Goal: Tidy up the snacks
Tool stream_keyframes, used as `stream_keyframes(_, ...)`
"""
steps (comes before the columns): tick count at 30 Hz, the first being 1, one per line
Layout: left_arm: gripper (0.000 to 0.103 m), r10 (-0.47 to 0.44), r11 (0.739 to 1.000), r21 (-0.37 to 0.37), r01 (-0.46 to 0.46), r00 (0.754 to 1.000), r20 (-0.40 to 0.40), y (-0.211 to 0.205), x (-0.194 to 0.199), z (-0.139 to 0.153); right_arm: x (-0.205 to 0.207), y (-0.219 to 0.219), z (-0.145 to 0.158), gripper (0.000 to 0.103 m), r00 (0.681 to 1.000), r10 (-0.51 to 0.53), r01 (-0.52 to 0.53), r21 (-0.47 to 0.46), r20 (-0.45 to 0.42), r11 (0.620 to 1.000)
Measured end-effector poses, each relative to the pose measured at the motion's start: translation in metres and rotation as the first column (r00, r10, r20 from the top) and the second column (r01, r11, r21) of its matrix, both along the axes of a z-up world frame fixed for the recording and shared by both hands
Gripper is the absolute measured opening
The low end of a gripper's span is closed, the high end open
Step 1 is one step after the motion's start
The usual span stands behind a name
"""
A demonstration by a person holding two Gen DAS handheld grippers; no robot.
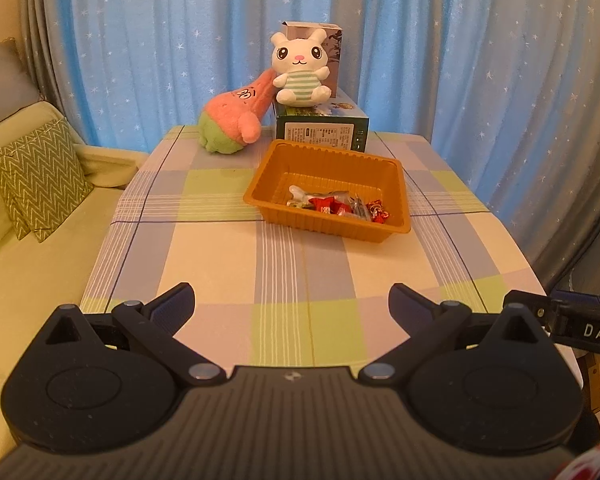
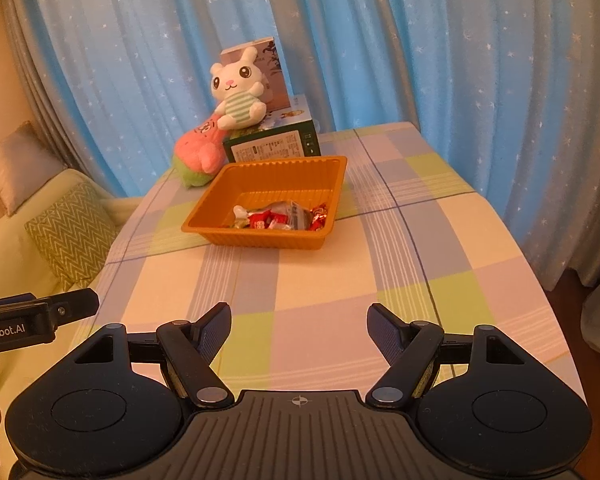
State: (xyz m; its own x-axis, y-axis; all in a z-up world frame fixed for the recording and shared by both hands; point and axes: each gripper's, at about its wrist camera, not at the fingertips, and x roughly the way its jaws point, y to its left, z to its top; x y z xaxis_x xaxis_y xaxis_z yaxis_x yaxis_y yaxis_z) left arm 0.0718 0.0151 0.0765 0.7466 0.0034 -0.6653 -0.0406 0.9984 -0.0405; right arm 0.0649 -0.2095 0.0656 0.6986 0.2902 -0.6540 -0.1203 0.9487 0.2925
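An orange plastic tray (image 1: 276, 168) (image 2: 268, 170) sits on the checked tablecloth past the table's middle. Several wrapped snacks (image 1: 336, 204) (image 2: 282, 216) lie in its near part, mostly red and clear wrappers. My left gripper (image 1: 291, 300) is open and empty, held over the near end of the table, well short of the tray. My right gripper (image 2: 299, 320) is also open and empty, at the near end to the right of the left one. Part of the right gripper shows at the left wrist view's right edge (image 1: 580, 326).
Behind the tray stands a green box (image 1: 322, 130) (image 2: 274, 146) with a white rabbit plush (image 1: 302, 68) (image 2: 238, 88) on it and a second box behind. A pink and green plush (image 1: 232, 120) (image 2: 198, 154) leans at its left. A sofa with a zigzag cushion (image 1: 40, 178) lies left; curtains hang behind.
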Motion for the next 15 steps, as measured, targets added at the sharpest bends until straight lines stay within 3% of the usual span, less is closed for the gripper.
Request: stream_keyframes(15, 0.103, 0.02, 1.0, -0.01, -0.021, 1.0, -0.008, -0.002, -0.054, -0.001, -0.051, 0.001, 0.007, 0.075, 0.999, 0.024, -0.023, -0.041, 0.026, 0.999)
